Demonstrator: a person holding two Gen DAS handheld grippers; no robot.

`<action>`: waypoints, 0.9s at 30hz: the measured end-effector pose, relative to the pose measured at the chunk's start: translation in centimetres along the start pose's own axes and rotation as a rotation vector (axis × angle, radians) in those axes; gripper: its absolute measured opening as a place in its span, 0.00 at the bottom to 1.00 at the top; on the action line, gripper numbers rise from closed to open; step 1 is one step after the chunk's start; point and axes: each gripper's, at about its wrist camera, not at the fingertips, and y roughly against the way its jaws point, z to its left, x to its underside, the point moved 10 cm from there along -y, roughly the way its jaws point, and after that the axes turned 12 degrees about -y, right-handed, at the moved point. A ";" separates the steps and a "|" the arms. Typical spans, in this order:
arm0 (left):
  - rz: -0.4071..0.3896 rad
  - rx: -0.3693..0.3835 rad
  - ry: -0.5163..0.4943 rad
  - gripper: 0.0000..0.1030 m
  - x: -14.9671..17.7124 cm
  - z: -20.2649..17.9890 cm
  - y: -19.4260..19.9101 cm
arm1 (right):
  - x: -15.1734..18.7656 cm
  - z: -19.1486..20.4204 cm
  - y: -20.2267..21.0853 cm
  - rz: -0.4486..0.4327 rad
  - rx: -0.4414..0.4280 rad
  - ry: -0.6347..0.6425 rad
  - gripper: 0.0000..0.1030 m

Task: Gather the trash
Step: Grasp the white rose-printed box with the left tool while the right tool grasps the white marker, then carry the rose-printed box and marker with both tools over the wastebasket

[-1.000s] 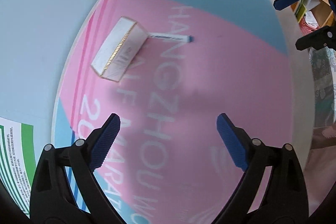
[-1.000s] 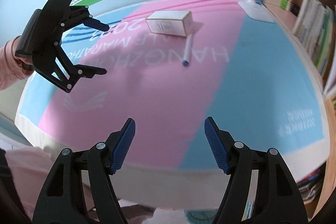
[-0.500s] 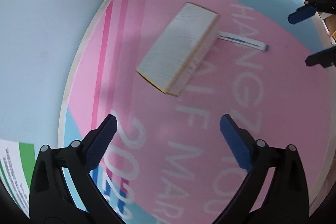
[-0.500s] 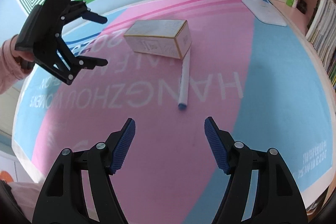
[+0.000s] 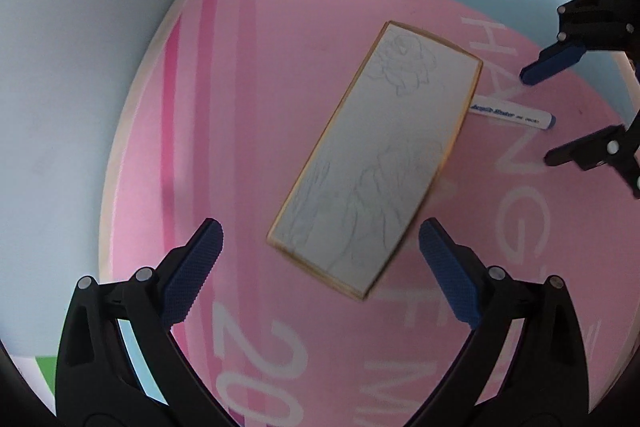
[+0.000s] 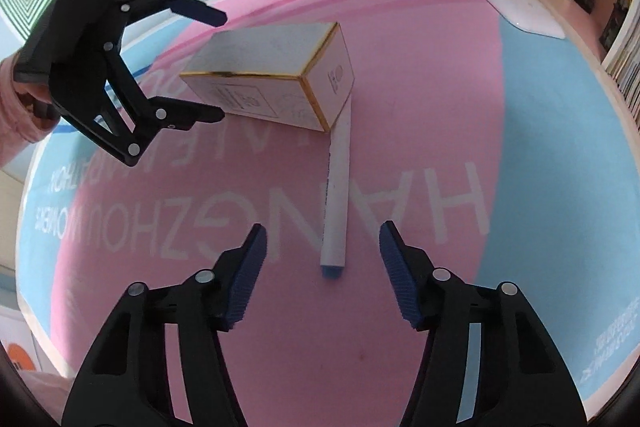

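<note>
The step in hand looks like a two-handed pickup of the litter on the pink and blue printed mat [image 6: 540,131], with the white gold-edged carton [image 5: 380,155] as the landmark. The left gripper [image 5: 316,263] hangs above the carton's near end, its jaws spread wide and holding nothing, one pad on each side of the carton's width. To do this well I would lower it squarely so the pads meet the two long side faces, not the gold-trimmed corners, and close gently, since a thin empty carton is likely to crush or skid. The carton sits at a slant to the jaws, so a small wrist turn to line the pads up with its long sides should help. The right gripper [image 6: 320,259] is likewise released and empty, its jaws straddling the blue-capped end of the white marker pen [image 6: 338,187]. The pen lies flat on the mat with its far end touching the carton's lower corner and its cap pointing away from the carton. It is round and may roll, so closing across its barrel low to the mat seems safest, and lifting it before the carton would avoid one nudging the other. By count: one carton, one pen, two grippers, one white lamp base [image 6: 516,3] beyond the carton, well apart from it.
</note>
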 end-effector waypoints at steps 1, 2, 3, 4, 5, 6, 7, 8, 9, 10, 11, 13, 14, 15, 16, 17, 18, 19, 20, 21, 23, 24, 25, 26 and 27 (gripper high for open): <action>-0.006 0.006 -0.002 0.91 -0.2 -0.1 -0.1 | 0.1 0.0 -0.3 0.004 0.002 0.003 0.52; -0.013 0.021 -0.002 0.85 -0.5 -0.2 -0.3 | 0.0 -0.1 -0.3 -0.001 0.004 0.005 0.49; -0.015 0.033 -0.001 0.79 -0.6 -0.4 -0.5 | -0.1 0.0 -0.3 -0.013 0.006 0.013 0.42; -0.017 0.041 0.002 0.76 -0.6 -0.4 -0.6 | -0.1 0.0 -0.3 -0.019 0.014 0.023 0.34; -0.020 0.054 0.004 0.68 -0.7 -0.6 -0.7 | -0.2 0.1 -0.3 -0.022 0.027 0.030 0.31; -0.022 0.068 0.003 0.64 -0.8 -0.7 -0.8 | -0.2 0.1 -0.3 -0.024 0.032 0.032 0.27; -0.023 0.066 0.002 0.63 -0.9 -0.7 -0.9 | -0.2 0.1 -0.3 -0.023 0.025 0.028 0.15; -0.027 0.064 0.002 0.63 -0.9 -0.7 -0.8 | -0.1 0.2 -0.3 -0.018 0.021 0.025 0.15; -0.027 0.066 0.003 0.61 -0.8 -0.8 -0.7 | -0.1 0.2 -0.3 -0.016 0.018 0.022 0.15; -0.028 0.068 0.006 0.60 -0.8 -0.8 -0.7 | 0.0 0.2 -0.3 -0.012 0.012 0.019 0.15; -0.027 0.071 0.012 0.57 -0.7 -0.9 -0.5 | 0.0 0.2 -0.2 -0.009 0.010 0.019 0.15; -0.025 0.066 0.025 0.54 -0.5 -0.8 -0.2 | 0.3 0.1 -0.1 -0.002 0.010 0.020 0.14; -0.025 0.066 0.028 0.53 -0.5 -0.7 -0.2 | 0.4 0.1 0.1 -0.001 0.010 0.021 0.14; -0.025 0.062 0.032 0.52 -0.3 -0.7 0.0 | 0.5 0.1 0.2 0.002 0.009 0.021 0.14; -0.022 0.058 0.034 0.50 -0.1 -0.8 0.2 | 0.7 0.1 0.4 0.003 0.010 0.021 0.14; -0.018 0.061 0.030 0.46 -0.1 -1.1 0.3 | 0.5 0.0 0.5 0.003 0.010 0.020 0.13; -0.011 0.061 0.023 0.45 0.1 -1.3 0.5 | 0.3 -0.1 0.5 0.005 0.009 0.019 0.13; -0.007 0.050 0.016 0.45 0.1 -1.5 0.6 | 0.3 -0.2 0.6 0.006 0.010 0.019 0.13; -0.005 0.041 0.006 0.45 0.3 -1.9 0.8 | 0.4 -0.2 0.7 0.007 0.009 0.020 0.13; -0.003 0.044 0.007 0.45 0.3 -2.0 0.9 | 0.6 -0.2 0.8 0.008 0.009 0.020 0.13; 0.003 0.042 0.013 0.45 0.5 -2.5 1.1 | 0.8 -0.3 1.3 0.005 0.014 0.023 0.13; 0.004 0.045 0.014 0.45 0.5 -2.8 1.4 | 0.9 -0.4 1.5 0.004 0.014 0.022 0.13; 0.005 0.047 0.015 0.45 0.4 -2.9 1.4 | 1.0 -0.4 1.9 -0.002 0.014 0.020 0.13; 0.007 0.039 0.015 0.45 0.4 -3.2 1.8 | 0.8 -0.4 2.1 -0.007 0.015 0.020 0.13; 0.006 0.039 0.012 0.45 0.3 -3.4 2.1 | 0.7 -0.5 2.4 -0.011 0.015 0.018 0.13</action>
